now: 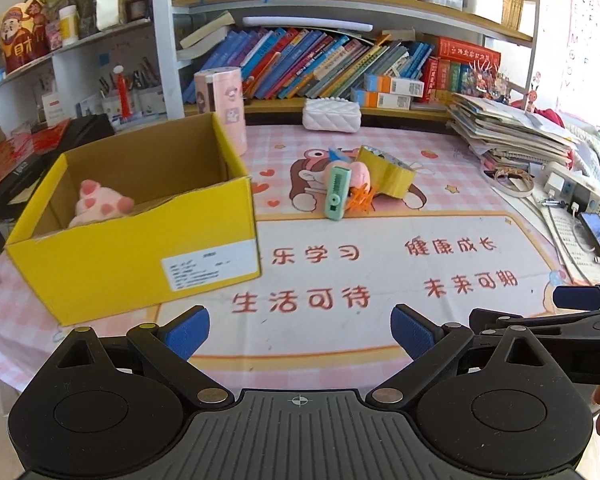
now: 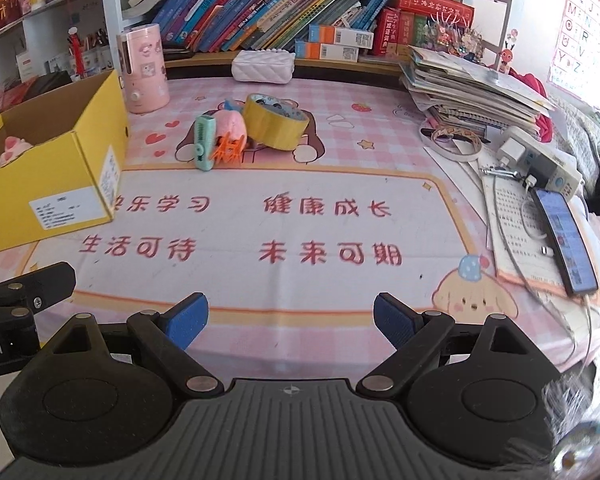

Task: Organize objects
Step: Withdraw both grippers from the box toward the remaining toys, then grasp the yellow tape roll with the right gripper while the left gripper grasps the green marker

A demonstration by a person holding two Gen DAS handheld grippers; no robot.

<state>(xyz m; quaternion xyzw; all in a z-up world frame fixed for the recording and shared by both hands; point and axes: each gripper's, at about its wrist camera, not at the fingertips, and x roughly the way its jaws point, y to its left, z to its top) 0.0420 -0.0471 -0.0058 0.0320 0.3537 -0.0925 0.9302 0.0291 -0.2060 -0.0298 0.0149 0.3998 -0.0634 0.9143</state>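
Your left gripper (image 1: 300,332) stands with its blue pads (image 1: 188,330) wide apart and nothing between them, pitched down toward the desk mat (image 1: 340,344) at its near edge. Your right gripper (image 2: 290,320) matches it: blue pads (image 2: 392,322) spread wide, empty, also angled down over the mat, with the two tools side by side and part of each showing at the edge of the other's view. Ahead of both, near the middle of the mat, the loose items lie in one tight cluster. The green comb-like case (image 2: 201,142) lies flat with its long axis running roughly away from you, near end toward the grippers. An orange hair claw (image 2: 228,150) touches its right side, teeth splayed toward you. A pink plush piece (image 2: 230,124) sits just behind the claw. The yellow tape roll (image 2: 278,122) leans tilted against that group on the right, its open core facing up and away from you. A small blue item (image 2: 231,103) behind the plush is too hidden to identify. To the left stands the yellow cardboard box (image 1: 140,248), open at the top, its labelled short wall facing you; a pink spotted plush (image 1: 100,202) lies inside at the near left. A pink cylindrical canister (image 2: 143,70) stands upright just behind the box.
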